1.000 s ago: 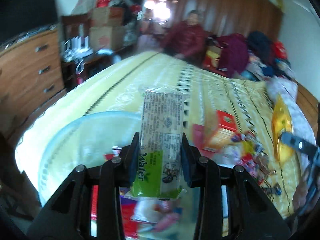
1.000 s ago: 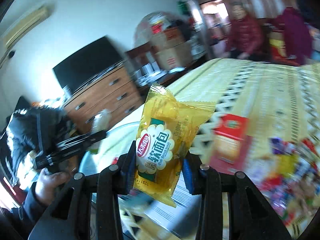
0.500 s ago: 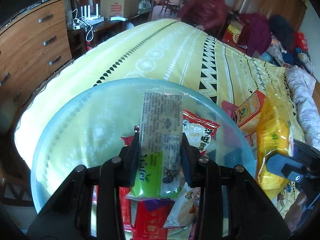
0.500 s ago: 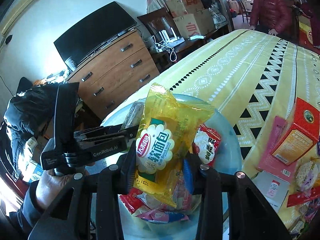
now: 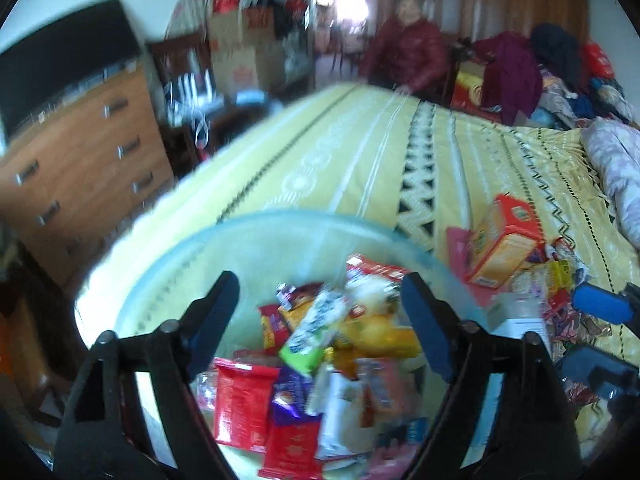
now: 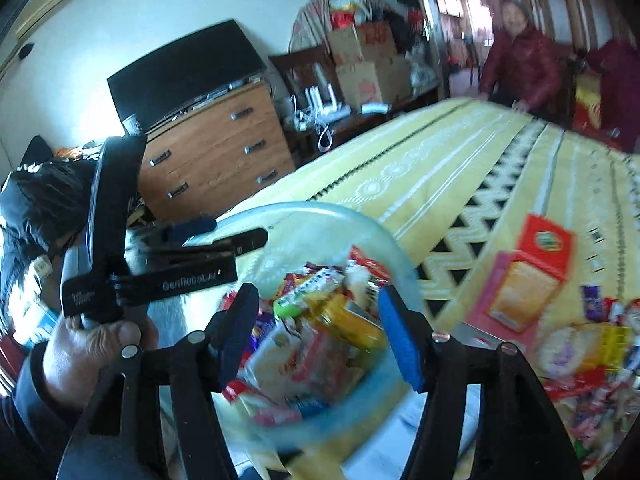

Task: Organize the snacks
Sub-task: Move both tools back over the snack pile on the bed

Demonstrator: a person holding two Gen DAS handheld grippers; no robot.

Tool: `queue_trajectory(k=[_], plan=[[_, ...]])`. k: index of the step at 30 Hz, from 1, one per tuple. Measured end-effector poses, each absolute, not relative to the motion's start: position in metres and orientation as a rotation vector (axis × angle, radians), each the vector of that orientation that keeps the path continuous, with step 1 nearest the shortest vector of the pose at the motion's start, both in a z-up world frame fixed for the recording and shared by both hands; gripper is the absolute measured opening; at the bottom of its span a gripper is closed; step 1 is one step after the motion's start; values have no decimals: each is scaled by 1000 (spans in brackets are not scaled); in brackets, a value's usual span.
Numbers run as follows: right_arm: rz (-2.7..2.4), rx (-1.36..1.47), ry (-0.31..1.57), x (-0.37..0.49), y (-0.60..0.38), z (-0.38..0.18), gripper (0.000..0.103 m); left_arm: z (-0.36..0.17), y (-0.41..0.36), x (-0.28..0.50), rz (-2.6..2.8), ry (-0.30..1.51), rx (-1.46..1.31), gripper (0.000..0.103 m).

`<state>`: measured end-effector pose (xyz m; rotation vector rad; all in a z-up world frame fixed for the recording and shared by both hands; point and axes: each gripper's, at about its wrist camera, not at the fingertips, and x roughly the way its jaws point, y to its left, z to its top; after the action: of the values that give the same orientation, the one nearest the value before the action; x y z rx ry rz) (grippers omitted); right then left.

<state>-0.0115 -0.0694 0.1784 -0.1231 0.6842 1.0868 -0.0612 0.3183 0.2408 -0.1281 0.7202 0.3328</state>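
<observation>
Two black two-finger grippers with blue pads hang over one round translucent pale-blue plastic bowl (image 5: 168, 264); the left gripper (image 5: 320, 320) has its jaws spread wide with nothing between them; the right gripper (image 6: 316, 330) likewise stands wide and grips nothing; in the right wrist view the left gripper shows from the side, held by one bare hand (image 6: 98, 344) just left of the bowl.

The bowl sits at the near edge of one yellow patterned bedspread (image 5: 360, 160) and holds a loose heap of snack packets, too blurred to count; among them lie one green-and-white wafer packet (image 5: 316, 332), tilted on top of the heap, one yellow bread packet (image 5: 376, 332) just right of it and touching it, and one red foil packet (image 5: 240, 400) nearer the camera.

Just right of the bowl, on the bedspread, one orange-and-red cardboard box (image 5: 504, 240) leans on one flat pink box (image 6: 488, 320); further right a scatter of small wrapped snacks (image 6: 592, 344) lies outside the bowl.

Beyond the bed stand one wooden chest of drawers (image 6: 216, 152) bearing one black television (image 6: 184, 72), stacked cardboard cartons (image 6: 364, 60), and one person in a dark red jacket (image 5: 408, 52) at the far end.
</observation>
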Motion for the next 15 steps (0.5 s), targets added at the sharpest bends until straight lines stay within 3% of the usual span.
queue_trajectory(k=[5, 15], plan=[[980, -105, 592, -41, -155, 189, 67, 277, 250, -79, 281, 595, -60, 103], [766, -1, 526, -77, -314, 205, 70, 312, 145, -104, 219, 493, -4, 103]])
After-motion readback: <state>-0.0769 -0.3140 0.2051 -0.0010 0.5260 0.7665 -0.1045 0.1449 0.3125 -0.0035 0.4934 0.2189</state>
